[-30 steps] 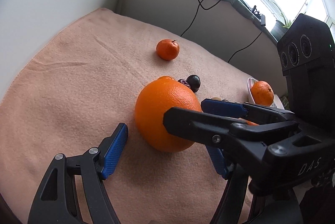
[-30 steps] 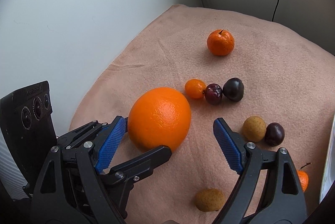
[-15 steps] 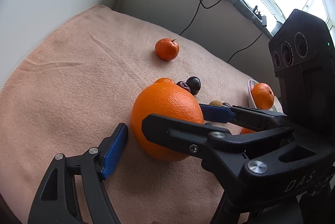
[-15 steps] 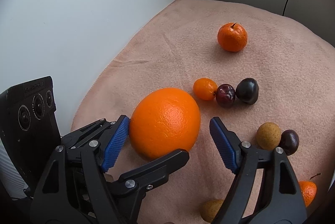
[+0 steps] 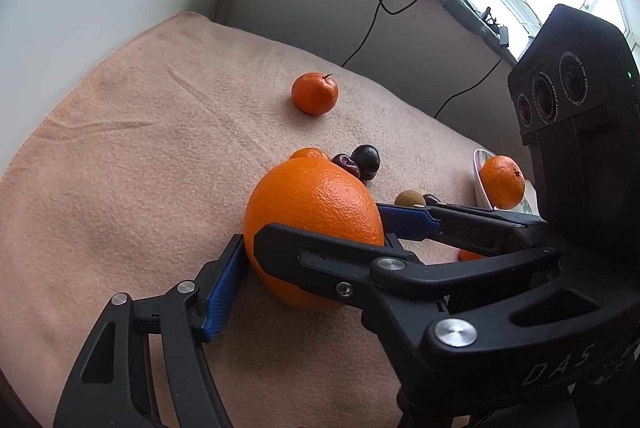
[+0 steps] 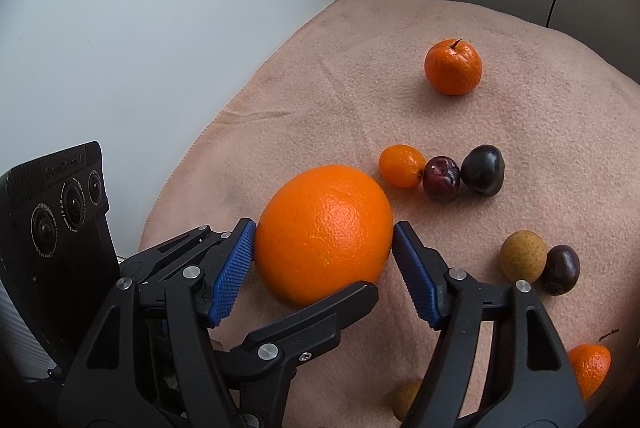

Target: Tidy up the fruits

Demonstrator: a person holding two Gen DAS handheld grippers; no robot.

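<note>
Closing both grippers, you bracket the large orange (image 6: 324,236): right gripper (image 6: 324,260) and left gripper (image 5: 316,268) touch its sides. Grip the equator; firm, heavy, roll-prone.

A peach-coloured blanket (image 6: 320,100) carries a big orange (image 6: 324,236), a mandarin (image 6: 453,68), and small fruits.

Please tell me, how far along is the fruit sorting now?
Done: one mandarin sits in the white bowl.
In hand: the right gripper and the left gripper have just been closing around the big orange, which rests on the cloth. The right gripper's pads appear to touch its skin.
Left: the far mandarin and the small fruits lie loose on the cloth.
</note>
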